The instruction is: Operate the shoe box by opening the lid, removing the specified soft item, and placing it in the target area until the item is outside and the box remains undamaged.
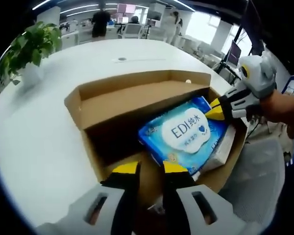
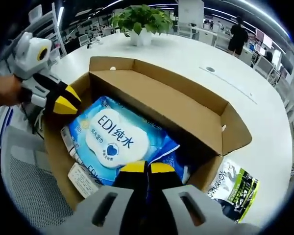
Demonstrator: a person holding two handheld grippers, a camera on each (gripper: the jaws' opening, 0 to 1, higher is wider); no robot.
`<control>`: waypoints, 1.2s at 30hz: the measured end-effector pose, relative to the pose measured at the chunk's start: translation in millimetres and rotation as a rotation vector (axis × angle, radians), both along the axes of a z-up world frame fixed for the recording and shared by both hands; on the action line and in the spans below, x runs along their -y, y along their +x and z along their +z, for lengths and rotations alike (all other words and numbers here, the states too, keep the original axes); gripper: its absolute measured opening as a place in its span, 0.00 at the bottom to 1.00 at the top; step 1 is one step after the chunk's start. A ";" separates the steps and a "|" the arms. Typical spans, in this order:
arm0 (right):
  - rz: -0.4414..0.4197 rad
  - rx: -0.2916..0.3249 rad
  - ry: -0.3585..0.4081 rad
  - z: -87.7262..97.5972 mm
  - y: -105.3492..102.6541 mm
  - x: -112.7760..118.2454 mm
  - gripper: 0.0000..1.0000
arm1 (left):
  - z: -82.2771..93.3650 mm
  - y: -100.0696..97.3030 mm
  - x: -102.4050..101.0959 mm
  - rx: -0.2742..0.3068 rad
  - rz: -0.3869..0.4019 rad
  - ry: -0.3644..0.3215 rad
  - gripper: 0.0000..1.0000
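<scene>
The cardboard shoe box [image 1: 152, 112] is standing open on the white table [image 1: 49, 147], with its lid folded back and upright behind the opening. Inside it, a blue pack of wet wipes [image 1: 183, 134] with a white label is lying slanted on top of a pale flat carton [image 1: 223, 152], near one end of the box.

In the right gripper view, the right gripper [image 2: 147, 168] is reaching into the box, and its yellow-tipped jaws are standing nearly together at the near edge of the wipes pack [image 2: 117, 139]; whether they are already pinching the film cannot be told. In the left gripper view, the left gripper [image 1: 150, 168] is hovering at the near wall of the box with a narrow gap between its jaws, and nothing is showing between them; it too cannot be judged as clenched or released.

The pack is looking soft and a little heavy for its size, because it is full of moist sheets. Its plastic film is glossy, so it is probably slippery and will bend when lifted at one end. A good place to take hold is probably the crimped seam at the short edge, or the corner that is rising above the carton. The cardboard walls are thin, so the pack should be lifted straight up without dragging against them.

A dark packet [image 2: 235, 191] is lying on the table beside the box, and a potted plant [image 2: 142, 22] is standing further away.
</scene>
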State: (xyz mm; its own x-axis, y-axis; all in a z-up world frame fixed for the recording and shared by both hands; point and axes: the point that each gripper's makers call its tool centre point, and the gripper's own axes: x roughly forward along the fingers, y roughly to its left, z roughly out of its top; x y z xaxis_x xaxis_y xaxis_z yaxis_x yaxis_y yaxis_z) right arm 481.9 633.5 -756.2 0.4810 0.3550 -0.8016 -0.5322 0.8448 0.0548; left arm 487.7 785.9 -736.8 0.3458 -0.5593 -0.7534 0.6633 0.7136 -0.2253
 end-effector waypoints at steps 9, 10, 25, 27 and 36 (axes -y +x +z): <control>0.003 -0.006 -0.003 -3.5 0.1 0.5 0.00 | -4.0 -0.3 20.0 -0.011 -0.034 -0.017 0.16; 0.004 -0.005 -0.002 -3.9 0.1 0.5 0.00 | -7.6 -1.3 20.2 -0.020 -0.038 -0.006 0.16; 0.002 -0.010 0.017 -5.3 0.2 -0.4 0.00 | -20.9 -1.7 27.1 -0.038 -0.075 0.043 0.00; 0.001 -0.009 0.022 -5.4 0.5 -0.3 0.00 | -22.6 -2.2 27.5 -0.024 -0.092 0.056 0.00; -0.003 -0.008 0.044 3.3 -1.5 -1.5 0.00 | -5.9 -1.9 23.5 0.009 -0.112 0.056 0.00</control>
State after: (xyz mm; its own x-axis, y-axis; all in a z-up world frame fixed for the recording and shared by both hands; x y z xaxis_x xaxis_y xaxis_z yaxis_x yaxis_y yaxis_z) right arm 480.5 635.0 -753.0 0.4761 0.3886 -0.7889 -0.5288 0.8433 0.0962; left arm 485.9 762.4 -742.7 0.2906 -0.5517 -0.7818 0.7412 0.6465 -0.1807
